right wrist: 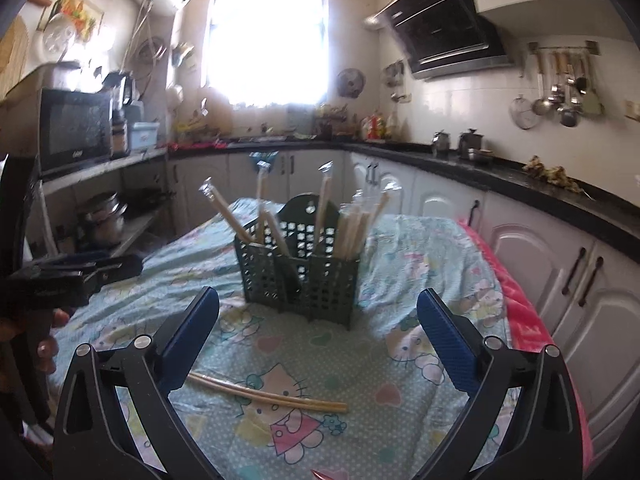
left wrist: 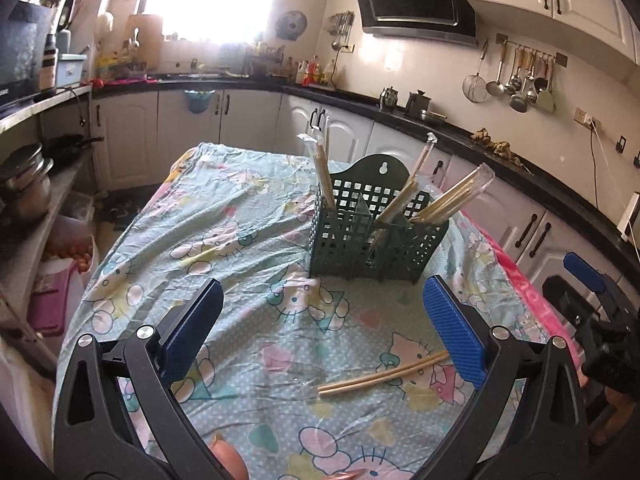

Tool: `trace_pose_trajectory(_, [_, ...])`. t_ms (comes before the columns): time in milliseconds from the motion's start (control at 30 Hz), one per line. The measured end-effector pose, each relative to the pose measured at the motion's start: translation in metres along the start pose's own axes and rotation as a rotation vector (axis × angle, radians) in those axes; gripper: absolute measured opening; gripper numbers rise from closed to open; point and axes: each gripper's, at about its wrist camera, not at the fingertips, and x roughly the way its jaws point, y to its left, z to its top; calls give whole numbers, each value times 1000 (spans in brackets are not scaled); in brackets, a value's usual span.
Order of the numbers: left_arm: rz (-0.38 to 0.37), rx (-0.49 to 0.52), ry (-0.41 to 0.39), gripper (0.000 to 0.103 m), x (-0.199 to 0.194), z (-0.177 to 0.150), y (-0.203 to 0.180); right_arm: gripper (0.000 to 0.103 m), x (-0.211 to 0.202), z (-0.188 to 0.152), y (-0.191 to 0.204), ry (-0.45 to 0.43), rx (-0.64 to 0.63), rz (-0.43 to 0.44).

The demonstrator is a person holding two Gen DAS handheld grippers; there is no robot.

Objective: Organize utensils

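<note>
A dark green perforated utensil caddy [left wrist: 372, 236] [right wrist: 308, 276] stands on the table and holds several wrapped pairs of wooden chopsticks [left wrist: 452, 200] [right wrist: 352, 224]. One more wrapped chopstick pair [left wrist: 380, 376] [right wrist: 272, 394] lies flat on the cloth in front of the caddy. My left gripper [left wrist: 320, 332] hovers open above the cloth, the loose pair near its right finger. My right gripper [right wrist: 320, 344] is open too, with the loose pair low between its fingers. The right gripper [left wrist: 592, 280] shows at the right edge of the left wrist view, and the left gripper [right wrist: 92, 272] at the left edge of the right wrist view.
A cartoon-cat tablecloth [left wrist: 224, 240] [right wrist: 420, 272] covers the table, with a pink cloth [right wrist: 520, 312] along its right edge. White cabinets under a black counter [left wrist: 500, 152] run behind and to the right. Shelves with pots [left wrist: 28, 184] stand at the left. A person's fingers [right wrist: 44, 344] grip the left handle.
</note>
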Motion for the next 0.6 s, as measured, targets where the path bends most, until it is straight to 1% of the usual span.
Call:
trace_pose_trajectory(67, [-5,9,-23,92,-4,-4,-3,97,-5,-6,-2,-31,13,-15])
trace_pose_trajectory(167, [11,28,-65,92,-11,-9,-9,97,-10,-11,-3,-76,15,-44])
trace_pose_trajectory(267, [1,16,-107,92,-18,-14,-11,97,-13,-15,-2,-106,16,-56])
trace_pose_trajectory(433, [-8,23,-132,92,-22,-18,-16,97,-18,-18,-1,-144,2,-62])
trace_pose_trajectory(600, [-14,34,-140,92,-22,-20,-20,97,-18,-19,2,-150,-14,-60])
